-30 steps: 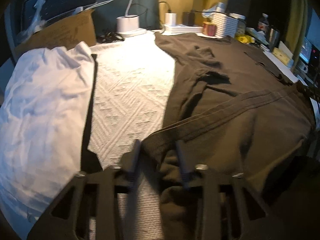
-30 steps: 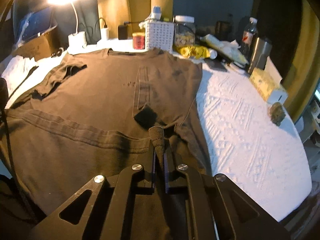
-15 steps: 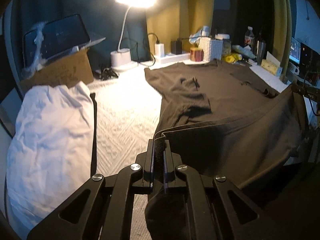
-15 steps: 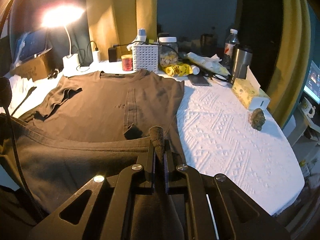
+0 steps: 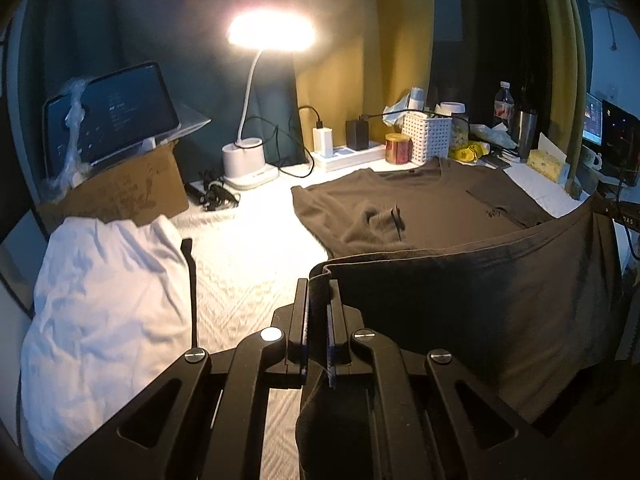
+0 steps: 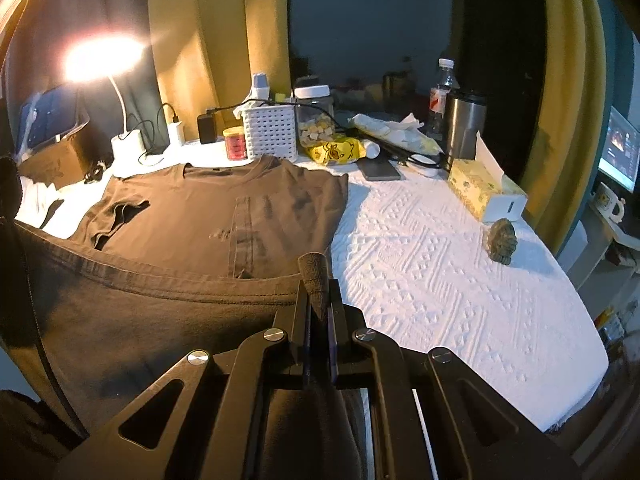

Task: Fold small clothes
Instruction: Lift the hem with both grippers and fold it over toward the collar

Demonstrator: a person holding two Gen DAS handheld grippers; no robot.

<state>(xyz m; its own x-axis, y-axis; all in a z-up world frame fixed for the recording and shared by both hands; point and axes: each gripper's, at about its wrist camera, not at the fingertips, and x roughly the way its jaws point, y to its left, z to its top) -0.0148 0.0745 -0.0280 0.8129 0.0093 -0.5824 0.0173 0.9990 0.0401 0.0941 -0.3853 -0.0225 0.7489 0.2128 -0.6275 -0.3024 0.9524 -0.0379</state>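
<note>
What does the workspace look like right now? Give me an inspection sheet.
Surface: white textured cloth, lit by the desk lamp.
Job's things: brown T-shirt, collar at the far edge, hem lifted; white garment crumpled.
Clutter: white basket, snack jar, tissue box, steel tumbler, cardboard box.
Grippers: left gripper and right gripper shut on the hem.
Cables: charger leads by the lamp.
Surroundings: curtains, a lit monitor.

A dark brown shirt (image 6: 208,208) was seen on a white cloth (image 6: 440,280) patterned with raised zigzags and diamonds.
</note>
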